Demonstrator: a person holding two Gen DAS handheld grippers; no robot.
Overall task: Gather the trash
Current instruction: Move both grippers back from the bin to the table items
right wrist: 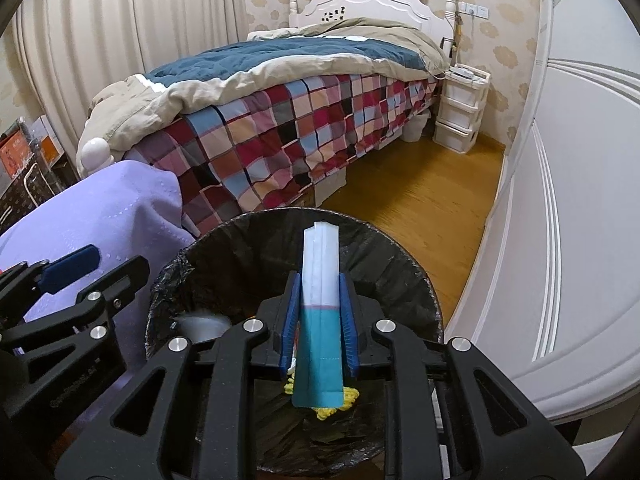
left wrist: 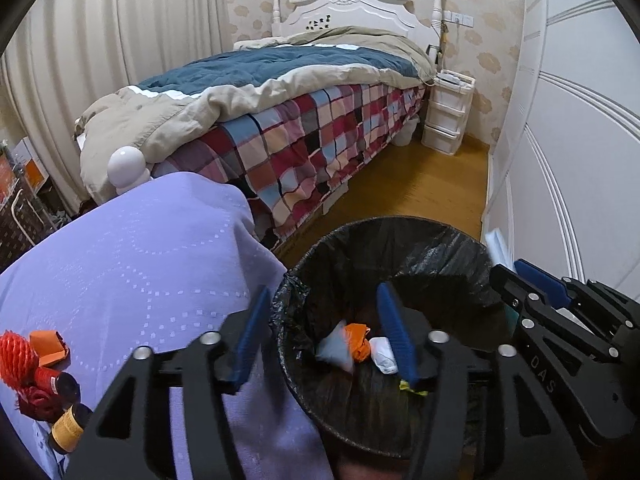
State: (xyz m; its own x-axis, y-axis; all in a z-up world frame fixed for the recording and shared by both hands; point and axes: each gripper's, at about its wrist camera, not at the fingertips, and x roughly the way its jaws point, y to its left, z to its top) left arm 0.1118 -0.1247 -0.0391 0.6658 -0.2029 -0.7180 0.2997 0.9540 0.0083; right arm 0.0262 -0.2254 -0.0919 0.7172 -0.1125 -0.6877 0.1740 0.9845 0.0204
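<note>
1. On my far left, the purple-clothed table (left wrist: 132, 264) carries a red mesh bundle (left wrist: 18, 360), an orange paper scrap (left wrist: 48, 346) and two small bottles (left wrist: 66, 408); I judge some of that is trash yet to collect.
2. My left gripper (left wrist: 320, 332) stands apart with nothing between its blue pads, one finger over the table edge, the other over the bin (left wrist: 400, 228). Below it, a pale packet (left wrist: 334, 350), an orange wad (left wrist: 358, 338) and a white wad (left wrist: 382, 354) lie inside the liner.
3. My right gripper (right wrist: 320, 320) sits over the bin mouth with the teal-and-white packet (right wrist: 320, 304) between its pads; the jaws look loosened, gaps showing on both sides. I would widen them fully so it drops clear.
4. Room: table close left, wardrobe doors (right wrist: 580, 240) close right, open wooden floor (right wrist: 420, 200) beyond the far rim, bed (right wrist: 280, 120) behind.
</note>
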